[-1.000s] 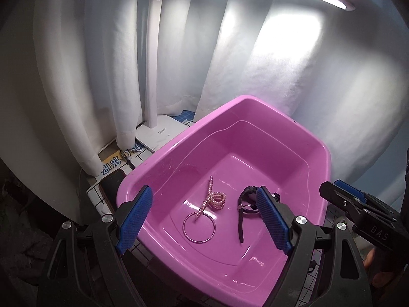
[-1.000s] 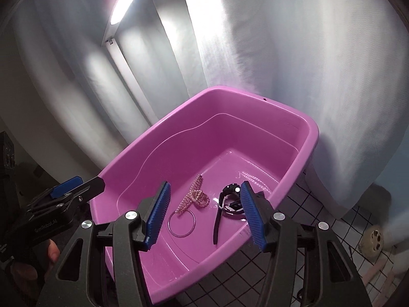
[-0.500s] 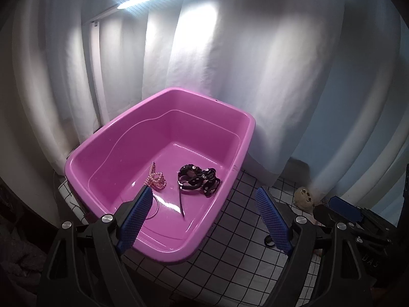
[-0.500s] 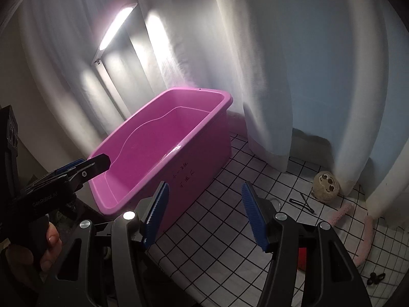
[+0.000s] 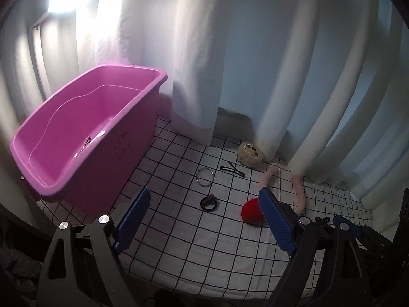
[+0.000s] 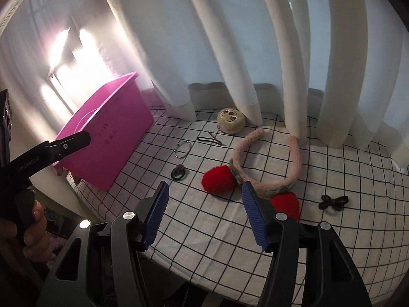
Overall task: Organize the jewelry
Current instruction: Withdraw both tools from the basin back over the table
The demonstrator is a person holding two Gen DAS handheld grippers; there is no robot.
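- Pink plastic, the bin (image 5: pixel 84 138) now sits off at the left side of the bench (image 5: pixel 179 235); a second ago both my cameras looked straight down into it at the beaded strand, a ring and a black strap lying on its floor.
- Since then I have swung both tools away to the right, so the loose pieces on the checked cloth fill the views. I take that to mean the last drop is done and I am choosing the next piece.
- My left tongs (image 5: pixel 204 220) stand wide and carry nothing; my right tongs (image 6: pixel 204 215) likewise stand wide and carry nothing.
- Still out on the cloth: a metal ring (image 5: pixel 205 176) just beside the bin's near corner, a black hair tie (image 5: pixel 209 203) nearer to me, black hairpins (image 5: pixel 231 170), a round cream compact (image 5: pixel 249 153) at the far edge against the curtain, and a pink fuzzy headband (image 6: pixel 268 163) with red pompoms (image 6: pixel 218 179).
- The left view alone still looks over the bin's rim and catches a bit of the beaded strand (image 5: pixel 87 143) inside; the ring and strap there are hidden by the wall.
- The right view alone shows the whole headband, its second pompom, and a small black bow (image 6: pixel 333 202) toward the right edge; it sees only the bin's outer wall.
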